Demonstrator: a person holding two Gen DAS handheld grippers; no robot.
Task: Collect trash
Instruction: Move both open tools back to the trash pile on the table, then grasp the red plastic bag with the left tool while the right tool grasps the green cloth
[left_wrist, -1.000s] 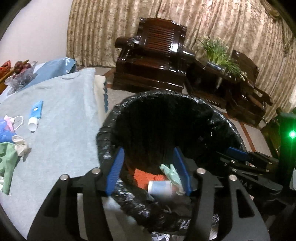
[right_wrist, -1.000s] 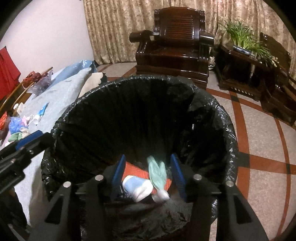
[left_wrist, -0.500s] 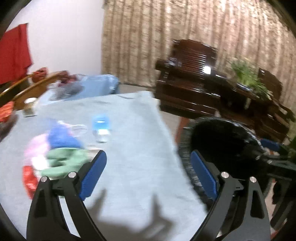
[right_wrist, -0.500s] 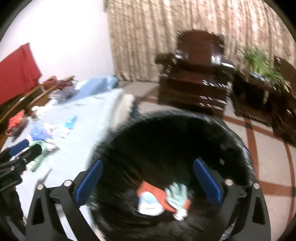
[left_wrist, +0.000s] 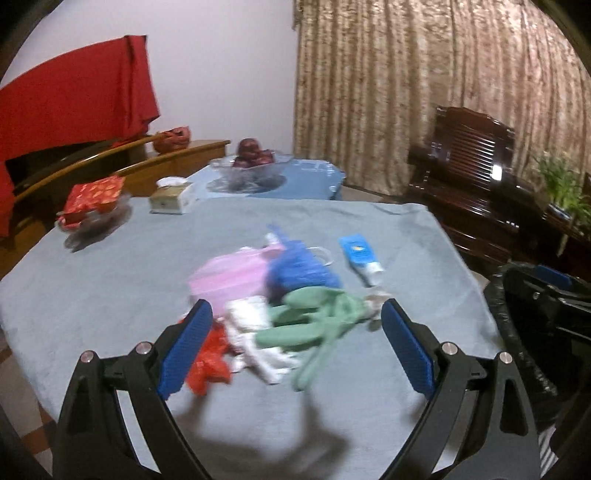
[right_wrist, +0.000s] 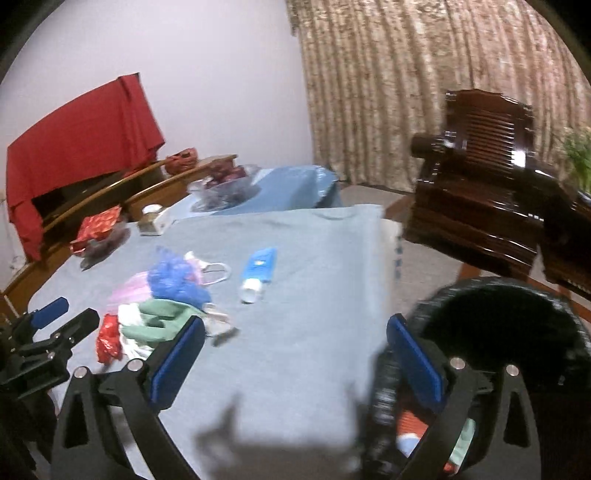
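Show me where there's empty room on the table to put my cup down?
Bare cloth lies between the trash pile and the near table edge, and left of the pile toward the red-wrapped box. It's crowded in the middle, around the pile and the blue tube.

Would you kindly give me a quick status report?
Left gripper open, empty, facing trash pile. Right gripper open, empty, beside bin. Tube lies apart. Nothing blocking.
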